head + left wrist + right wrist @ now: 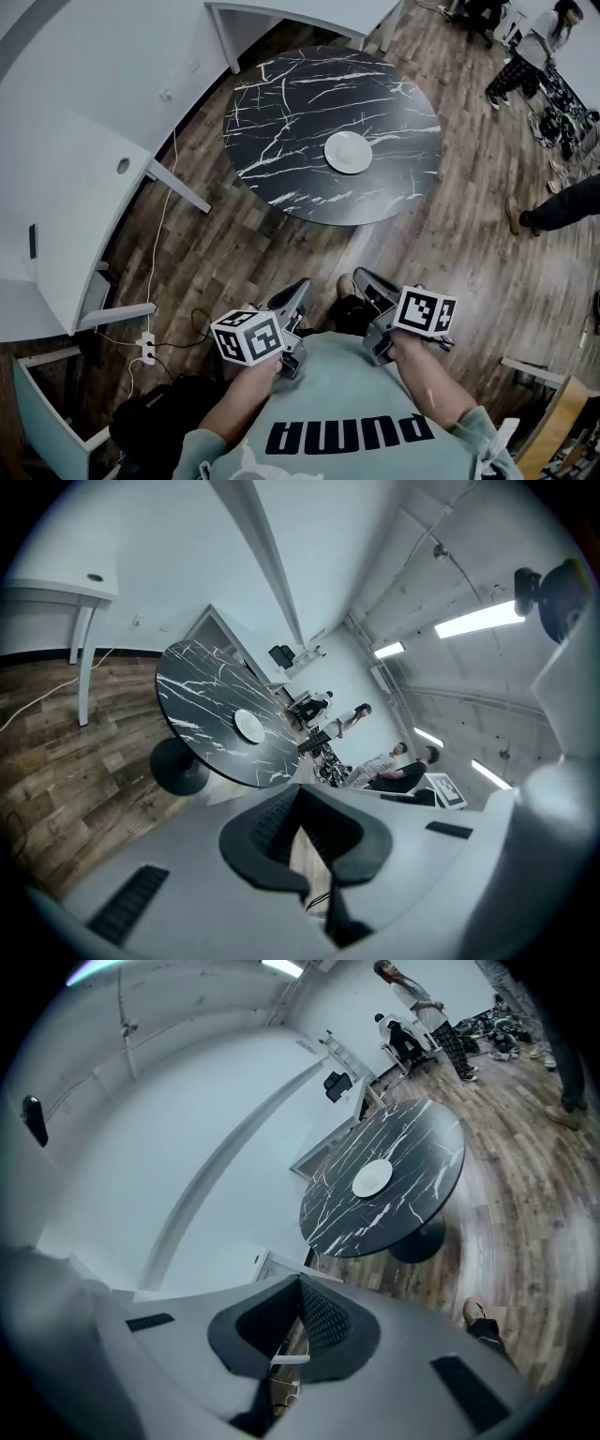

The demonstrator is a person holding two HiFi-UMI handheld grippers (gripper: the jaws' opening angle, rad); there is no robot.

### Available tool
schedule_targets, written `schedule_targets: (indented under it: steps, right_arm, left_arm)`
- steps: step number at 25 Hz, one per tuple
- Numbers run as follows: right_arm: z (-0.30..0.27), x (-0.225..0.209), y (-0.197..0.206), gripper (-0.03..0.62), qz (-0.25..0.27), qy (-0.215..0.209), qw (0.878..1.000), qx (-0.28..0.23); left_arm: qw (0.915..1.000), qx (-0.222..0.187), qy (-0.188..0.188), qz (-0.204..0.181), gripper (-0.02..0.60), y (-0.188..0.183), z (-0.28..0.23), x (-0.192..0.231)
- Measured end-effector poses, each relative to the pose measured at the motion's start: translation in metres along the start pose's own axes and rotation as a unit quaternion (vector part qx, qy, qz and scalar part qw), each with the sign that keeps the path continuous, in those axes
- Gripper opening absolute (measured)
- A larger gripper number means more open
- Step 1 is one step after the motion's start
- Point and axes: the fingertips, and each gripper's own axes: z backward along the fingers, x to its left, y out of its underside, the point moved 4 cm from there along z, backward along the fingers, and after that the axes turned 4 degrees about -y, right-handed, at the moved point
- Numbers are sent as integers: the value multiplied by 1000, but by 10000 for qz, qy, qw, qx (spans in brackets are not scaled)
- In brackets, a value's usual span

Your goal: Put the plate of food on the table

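Fingers (267, 825) together: left gripper (300, 789), right gripper (300, 1283).

Pale green short-sleeved T-shirt (356, 412) at six o'clock, black lettering across it. The left gripper (296, 292) and right gripper (367, 281) are grey with dark jaws, each carrying a black-and-white marker cube (248, 337).

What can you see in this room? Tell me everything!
table: 1, black with white veins, round, middle of the room
plate: 1, white, on the table, looks empty
desks: 2, white, left side and far side
power strip: 1, white, on the floor at the left, with cables
floor: brown wood
people: at least 2, far right of the room
left gripper: 1, grey, shut and empty, held near the person's chest
right gripper: 1, grey, shut and empty, beside the left one
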Motion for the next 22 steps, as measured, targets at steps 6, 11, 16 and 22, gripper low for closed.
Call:
schedule_targets:
  steps: [6, 11, 16, 22]
  right_arm:
    - [29, 0, 38, 9, -127, 47, 9999, 89]
    - [51, -7, 44, 9, -201, -68, 9997, 75]
    - [72, -11, 39, 9, -70, -176, 9997, 121]
    - [87, -28, 41, 9, -83, -169, 9995, 269]
  left_arm:
    - [9994, 259, 223, -16, 6, 27, 9, -10]
    - [9997, 182, 157, -18, 6, 36, 10, -24]
    - [9999, 124, 1, -31, 6, 47, 2, -43]
    - [9994, 163, -224, 184, 6, 70, -4, -46]
